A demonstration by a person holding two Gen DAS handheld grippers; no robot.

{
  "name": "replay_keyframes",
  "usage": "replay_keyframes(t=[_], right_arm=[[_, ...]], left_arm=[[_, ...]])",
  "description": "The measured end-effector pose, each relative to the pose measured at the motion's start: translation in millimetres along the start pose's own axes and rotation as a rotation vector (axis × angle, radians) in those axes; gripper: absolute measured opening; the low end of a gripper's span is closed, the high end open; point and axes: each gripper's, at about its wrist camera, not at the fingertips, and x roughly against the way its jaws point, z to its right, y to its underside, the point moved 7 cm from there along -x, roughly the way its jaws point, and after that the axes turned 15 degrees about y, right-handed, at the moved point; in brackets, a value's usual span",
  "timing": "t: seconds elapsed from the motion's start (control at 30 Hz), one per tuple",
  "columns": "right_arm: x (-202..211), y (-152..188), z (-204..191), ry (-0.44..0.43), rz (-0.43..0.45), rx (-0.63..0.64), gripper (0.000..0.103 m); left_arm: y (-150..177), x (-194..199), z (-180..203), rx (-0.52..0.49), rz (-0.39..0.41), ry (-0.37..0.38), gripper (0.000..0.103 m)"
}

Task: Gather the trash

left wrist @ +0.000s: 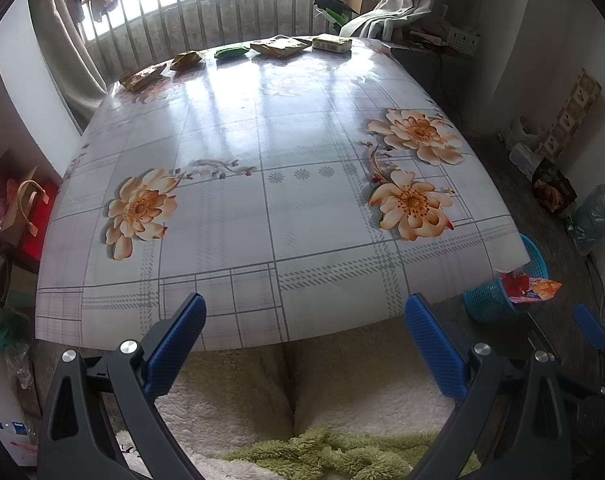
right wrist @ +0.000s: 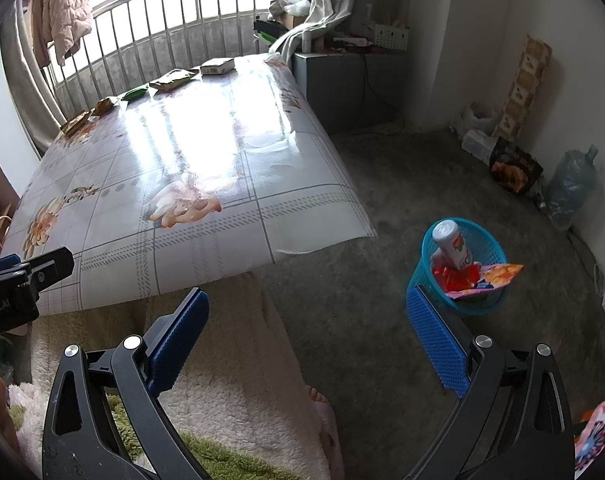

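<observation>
A blue mesh trash basket (right wrist: 490, 304) stands on the floor right of the table and holds a white bottle (right wrist: 452, 244), red trash and an orange-pink wrapper (right wrist: 498, 274) hanging over its rim. It also shows in the left wrist view (left wrist: 486, 300). Several packets lie in a row along the table's far edge: brown ones (left wrist: 142, 77), a green one (left wrist: 231, 51) and a pale box (left wrist: 331, 43). My left gripper (left wrist: 305, 308) is open and empty over the table's near edge. My right gripper (right wrist: 308, 304) is open and empty, low beside the table, left of the basket.
The table (left wrist: 262, 216) has a glossy flowered cloth. A fluffy white and green blanket (left wrist: 302, 392) lies below the near edge. Bags and a water jug (right wrist: 570, 188) stand along the right wall. A window railing (left wrist: 222, 8) and a grey cabinet (right wrist: 342, 88) are behind.
</observation>
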Motion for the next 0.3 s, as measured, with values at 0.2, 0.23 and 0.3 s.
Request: replay_keyframes(t=[0.2, 0.23, 0.3], right_arm=[[0.5, 0.3, -0.7, -0.001, 0.0, 0.0, 0.095], [0.3, 0.1, -0.4, -0.001, 0.001, 0.0, 0.095], [0.0, 0.0, 0.4, 0.0, 0.001, 0.001, 0.095]], left_arm=[[-0.6, 0.7, -0.7, -0.001, 0.002, 0.003, 0.097], [-0.5, 0.4, -1.2, -0.001, 0.0, 0.004, 0.097], [-1.0, -0.4, -2.5, 0.002, -0.003, 0.006, 0.097]])
